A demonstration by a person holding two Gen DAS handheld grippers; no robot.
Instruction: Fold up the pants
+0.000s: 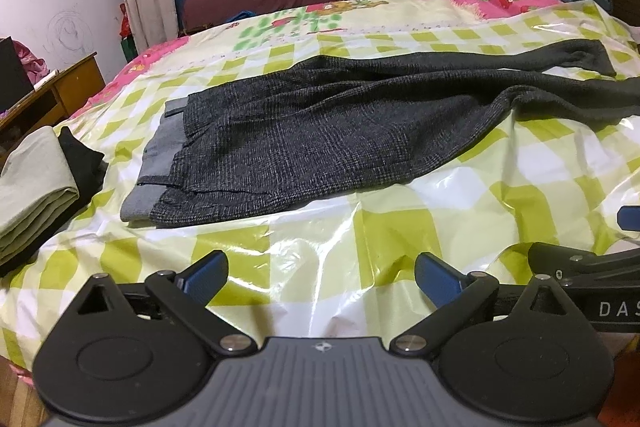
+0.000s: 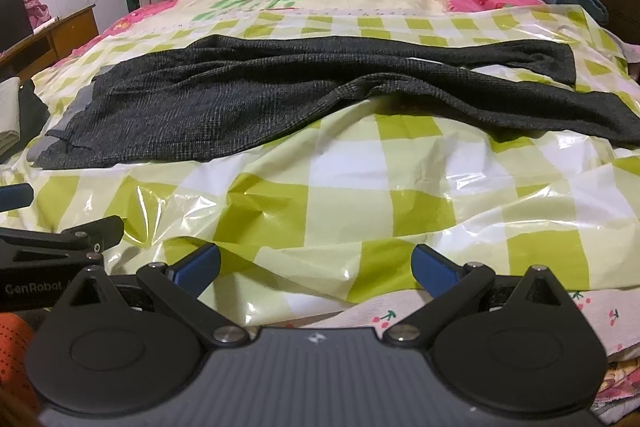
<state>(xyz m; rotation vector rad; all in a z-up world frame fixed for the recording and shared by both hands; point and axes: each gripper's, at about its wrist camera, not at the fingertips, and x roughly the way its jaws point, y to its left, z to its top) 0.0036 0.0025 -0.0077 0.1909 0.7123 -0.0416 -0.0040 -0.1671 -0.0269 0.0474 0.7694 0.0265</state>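
The dark grey woven-cloth pants (image 1: 304,131) have a coarse, matt, flecked weave; their lighter grey waistband lining (image 1: 160,163) looks smoother. They lie on a green-and-white checked plastic sheet (image 1: 320,227), glossy, creased and reflective. The left tool (image 1: 320,277) and the right tool (image 2: 316,269) combine matt black plastic linkages, bright metal pivot pins, ribbed grey housings and blue matt finger pads (image 1: 206,277). The folded beige cloth stack (image 1: 32,187) is matt and smooth.
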